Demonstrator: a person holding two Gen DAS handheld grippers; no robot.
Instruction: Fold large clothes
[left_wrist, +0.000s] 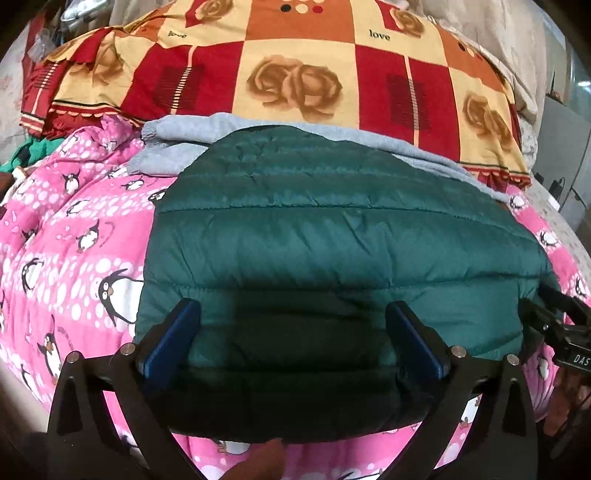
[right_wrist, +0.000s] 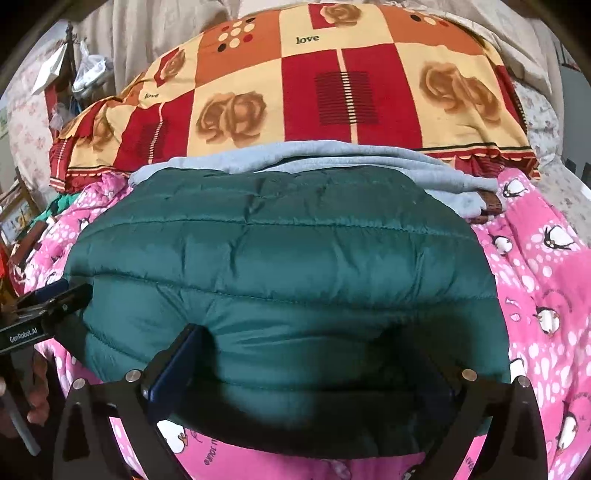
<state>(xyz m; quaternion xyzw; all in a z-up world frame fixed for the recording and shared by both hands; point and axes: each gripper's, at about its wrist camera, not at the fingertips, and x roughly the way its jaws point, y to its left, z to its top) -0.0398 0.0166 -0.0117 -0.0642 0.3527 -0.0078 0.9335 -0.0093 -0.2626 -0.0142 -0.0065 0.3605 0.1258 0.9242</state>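
On pink penguin quilt (left_wrist: 74, 258): folded green jacket (left_wrist: 332, 240) atop grey garment (left_wrist: 177, 129). My left tongs (left_wrist: 291, 332) and right tongs (right_wrist: 310, 362) spread wide, gripping nothing.

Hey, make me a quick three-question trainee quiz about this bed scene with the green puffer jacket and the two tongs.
1. True or false: the green puffer jacket lies folded on the pink penguin blanket.
2. Which garment shows behind the jacket? A) grey sweatshirt B) blue jeans C) white towel
3. Fill in: the left tongs and right tongs both stand ____ at the jacket's near edge.

Key: 1 true; 2 A; 3 open
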